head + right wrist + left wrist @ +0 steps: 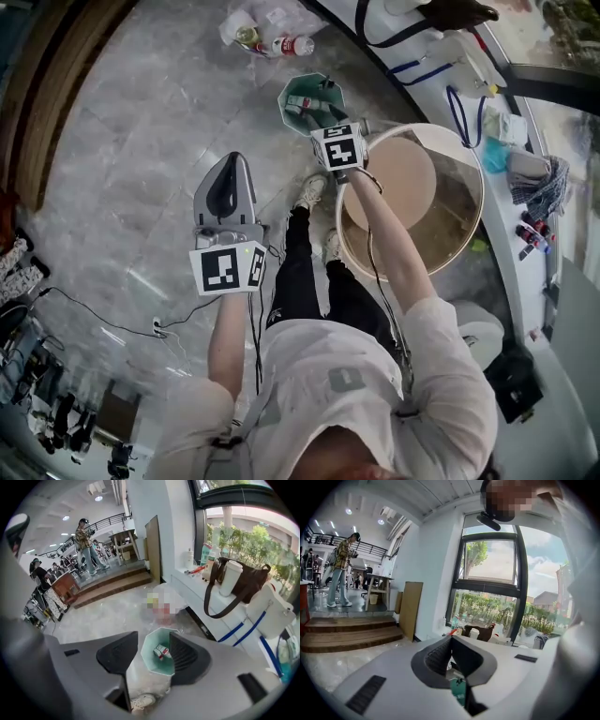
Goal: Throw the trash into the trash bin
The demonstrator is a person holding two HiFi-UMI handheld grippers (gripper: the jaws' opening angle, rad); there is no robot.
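Observation:
A pale green trash bin point(302, 98) stands on the grey floor. My right gripper point(323, 122) hangs just above it, pointing steeply down. In the right gripper view its jaws point(153, 641) stand open with nothing between them, and the bin point(149, 660) shows through the gap with a small red and white carton point(161, 651) lying inside. My left gripper point(232, 157) is to the left of the bin, held lower and nearer to me; its jaws point(451, 637) are shut and empty. More trash point(272, 39), bottles and a plastic bag, lies on the floor beyond the bin.
A round table point(469, 220) stands right of the bin, close to my right arm. My shoes point(312, 192) are just in front of the bin. A white ledge point(211, 606) along the window carries a brown bag point(243, 585) and a cup. Wooden steps point(112, 587) rise at the back.

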